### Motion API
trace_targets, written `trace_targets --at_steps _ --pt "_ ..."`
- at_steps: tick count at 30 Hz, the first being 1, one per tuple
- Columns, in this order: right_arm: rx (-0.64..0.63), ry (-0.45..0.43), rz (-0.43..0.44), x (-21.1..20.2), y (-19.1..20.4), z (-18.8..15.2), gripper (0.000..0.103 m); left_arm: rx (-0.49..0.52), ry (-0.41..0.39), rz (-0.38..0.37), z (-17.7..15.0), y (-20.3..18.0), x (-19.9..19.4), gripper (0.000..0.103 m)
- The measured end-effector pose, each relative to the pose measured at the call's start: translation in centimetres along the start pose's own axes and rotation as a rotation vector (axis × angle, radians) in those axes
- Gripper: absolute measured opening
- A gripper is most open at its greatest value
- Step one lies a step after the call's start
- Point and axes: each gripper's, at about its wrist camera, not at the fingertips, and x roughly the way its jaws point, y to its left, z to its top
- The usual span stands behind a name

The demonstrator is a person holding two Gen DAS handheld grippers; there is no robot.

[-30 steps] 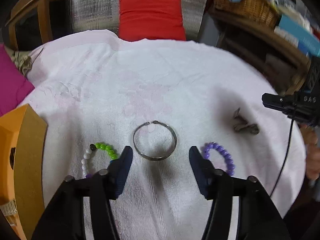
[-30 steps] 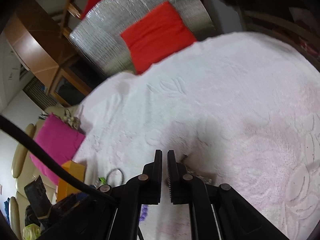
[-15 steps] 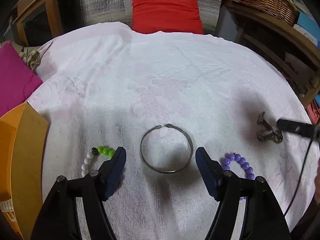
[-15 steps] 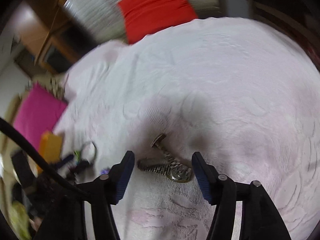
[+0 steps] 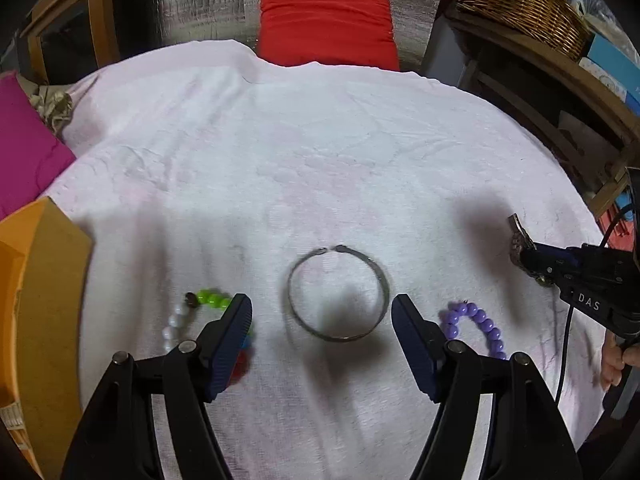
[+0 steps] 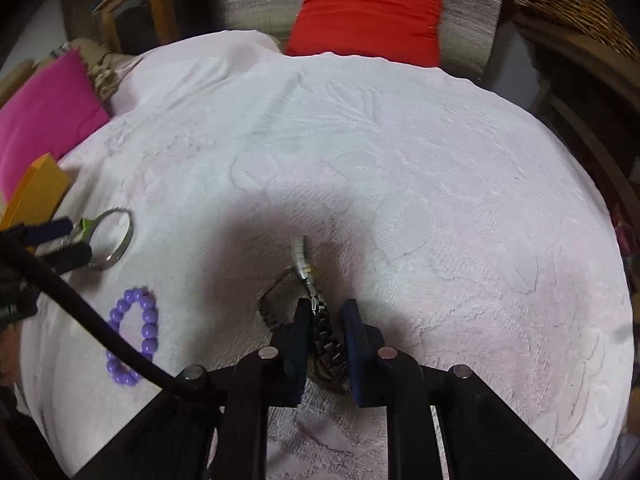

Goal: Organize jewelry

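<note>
On the pale towel [image 5: 320,140] lie a silver bangle [image 5: 338,294], a purple bead bracelet [image 5: 478,326] to its right and a bead bracelet of green, white and red beads [image 5: 200,308] to its left. My left gripper [image 5: 322,316] is open, its fingers on either side of the bangle and just short of it. My right gripper [image 6: 326,316] is shut on the band of a metal wristwatch [image 6: 316,312] lying on the towel; it shows at the right edge of the left wrist view [image 5: 532,258]. The bangle [image 6: 114,240] and purple bracelet [image 6: 134,336] show left in the right wrist view.
An orange box [image 5: 36,300] stands at the towel's left edge, with a magenta cushion [image 5: 24,148] behind it. A red cushion [image 5: 326,20] lies at the far side. A wicker basket [image 5: 520,4] sits on a wooden shelf at the back right.
My right gripper opened, came down around the wristwatch and closed on its band. My left gripper stayed open and shifted slightly around the bangle.
</note>
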Motion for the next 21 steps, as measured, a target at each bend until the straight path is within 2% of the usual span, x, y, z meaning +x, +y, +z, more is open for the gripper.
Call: trace_targets --at_steps 4,10,16,18,21 --pt "0.091 0.016 0.033 0.0 -1.0 0.5 0.014 -0.006 0.006 0.007 0.3 -0.8 0.8 0.073" --pt "0.145 0.029 0.051 0.1 -1.6 0.6 0.014 -0.031 0.055 0.043 0.7 -0.8 2.8 0.074" --pt "0.156 0.031 0.052 0.1 -1.7 0.7 0.014 -0.030 0.038 0.040 0.9 -0.8 3.3 0.074" --pt "0.155 0.023 0.044 0.0 -1.5 0.7 0.011 -0.017 0.025 0.029 1.0 -0.9 3.1 0.063" --pt "0.150 0.004 0.044 -0.5 -1.3 0.7 0.007 0.011 0.011 0.033 0.8 -1.4 2.7 0.062"
